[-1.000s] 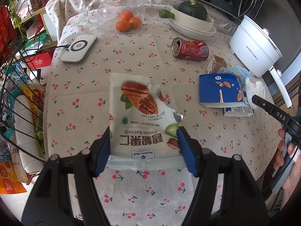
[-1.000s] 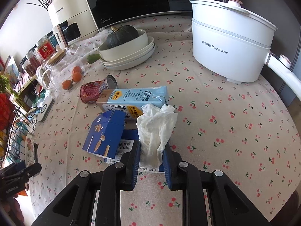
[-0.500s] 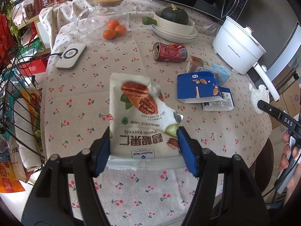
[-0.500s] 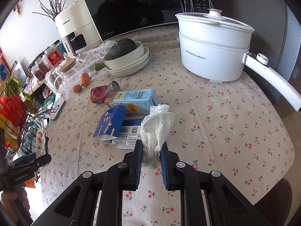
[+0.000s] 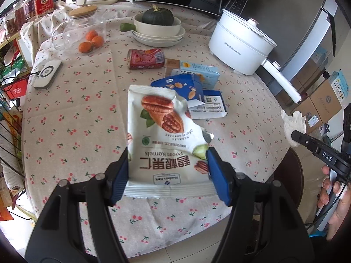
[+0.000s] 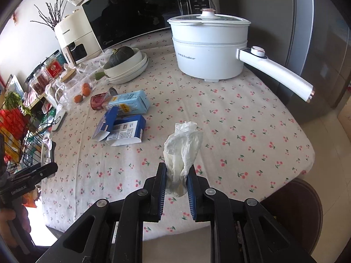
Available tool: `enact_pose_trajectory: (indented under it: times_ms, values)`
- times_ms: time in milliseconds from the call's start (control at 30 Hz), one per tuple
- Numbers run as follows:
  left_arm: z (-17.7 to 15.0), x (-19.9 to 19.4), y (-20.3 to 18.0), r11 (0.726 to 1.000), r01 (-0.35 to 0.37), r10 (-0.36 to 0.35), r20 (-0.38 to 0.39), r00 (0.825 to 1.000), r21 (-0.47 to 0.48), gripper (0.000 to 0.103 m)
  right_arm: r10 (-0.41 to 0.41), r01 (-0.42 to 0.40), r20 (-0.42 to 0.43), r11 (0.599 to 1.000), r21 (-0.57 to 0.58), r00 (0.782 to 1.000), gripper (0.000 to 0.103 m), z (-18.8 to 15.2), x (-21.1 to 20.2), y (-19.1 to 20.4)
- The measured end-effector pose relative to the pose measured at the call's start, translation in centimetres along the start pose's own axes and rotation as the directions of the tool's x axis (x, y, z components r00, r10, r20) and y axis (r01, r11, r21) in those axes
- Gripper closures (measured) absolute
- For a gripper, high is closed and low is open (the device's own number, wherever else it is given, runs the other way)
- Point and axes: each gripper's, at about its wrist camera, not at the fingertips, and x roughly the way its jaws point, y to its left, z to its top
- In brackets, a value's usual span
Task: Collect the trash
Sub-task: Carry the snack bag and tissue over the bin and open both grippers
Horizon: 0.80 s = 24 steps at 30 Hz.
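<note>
My left gripper (image 5: 167, 168) is shut on a torn white pecan kernel bag (image 5: 162, 135), gripped across its bottom edge and held above the near side of the table. My right gripper (image 6: 176, 180) is shut on a crumpled white tissue (image 6: 183, 144), lifted off the cloth; the same tissue (image 5: 294, 121) shows at the right edge of the left wrist view. On the table lie a red can (image 5: 145, 58) on its side, a light blue carton (image 6: 129, 103) and an opened dark blue box (image 6: 119, 128).
A white electric pot (image 6: 208, 50) with a long handle stands at the back right. Stacked bowls hold a green squash (image 5: 156, 17). A glass jar with oranges (image 5: 91, 40) and a white charger pad (image 5: 47, 74) sit at left. A wire rack (image 5: 8, 135) stands beside the table.
Both grippers have risen and drawn back from the table with their loads. The right gripper pulled the tissue away from the blue box, and its jaws squeezed the tissue tighter.
</note>
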Motion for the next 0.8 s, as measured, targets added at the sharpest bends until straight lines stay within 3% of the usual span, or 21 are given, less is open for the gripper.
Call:
enact_pose_trajectory:
  times_ms: [333, 633, 800]
  values:
    - [-1.8, 2.0, -9.8, 0.980, 0.129, -0.123, -0.050, 0.991, 0.149, 0.035, -0.112, 0.113, -0.014, 0.988, 0.102, 0.994, 0.084, -4.0, -4.3, -8.4]
    - [-3.6, 4.6, -17.2, 0.941, 0.183, -0.159, -0.104, 0.982, 0.285, 0.035, -0.156, 0.159, -0.028, 0.969, 0.190, 0.987, 0.084, -7.8, -7.3, -13.6]
    - [-5.0, 5.7, -21.1, 0.905, 0.225, -0.187, -0.138, 0.973, 0.361, 0.035, -0.177, 0.182, -0.043, 0.956, 0.231, 0.983, 0.084, -10.0, -8.4, -15.7]
